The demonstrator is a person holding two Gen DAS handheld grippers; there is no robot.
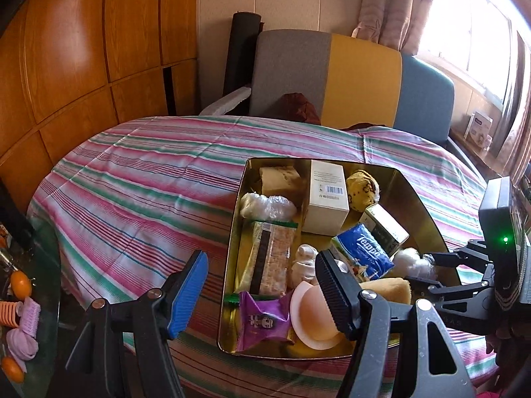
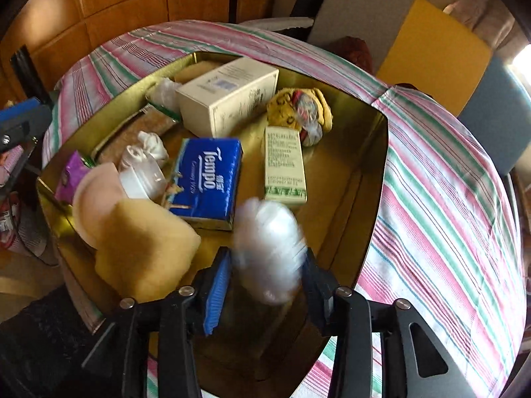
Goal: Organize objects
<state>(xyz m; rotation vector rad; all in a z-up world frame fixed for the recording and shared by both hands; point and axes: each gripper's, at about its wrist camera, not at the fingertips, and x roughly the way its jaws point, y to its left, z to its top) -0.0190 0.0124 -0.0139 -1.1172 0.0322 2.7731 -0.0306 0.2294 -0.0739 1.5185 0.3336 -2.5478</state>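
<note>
A white plastic-wrapped bundle [image 2: 269, 248] sat between the fingers of the right gripper [image 2: 265, 282], blurred, over the near part of the gold tin tray [image 2: 378, 165]. The jaws stood close against its two sides, but the blur left it unclear whether they were clenched on it or only flanking it. In the left wrist view the same bundle [image 1: 411, 260] showed at the right gripper's [image 1: 428, 270] tips, beside the blue Tempo tissue pack [image 1: 363, 253].

The left gripper [image 1: 262, 295] hung spread wide and held nothing, above the tray's near left corner, over a purple snack packet [image 1: 262, 321] and a pink round puff [image 1: 313, 315].

The tray also carried a white carton [image 1: 328, 197], a green-printed small box [image 2: 285, 165], a yellow sponge [image 2: 142, 248] and a long cracker pack [image 1: 270, 255]. It rested on a worktop covered with a pink-and-green striped cloth [image 1: 139, 192], with a grey, yellow and blue chair [image 1: 332, 76] and wooden panelling [image 1: 83, 49] behind.
</note>
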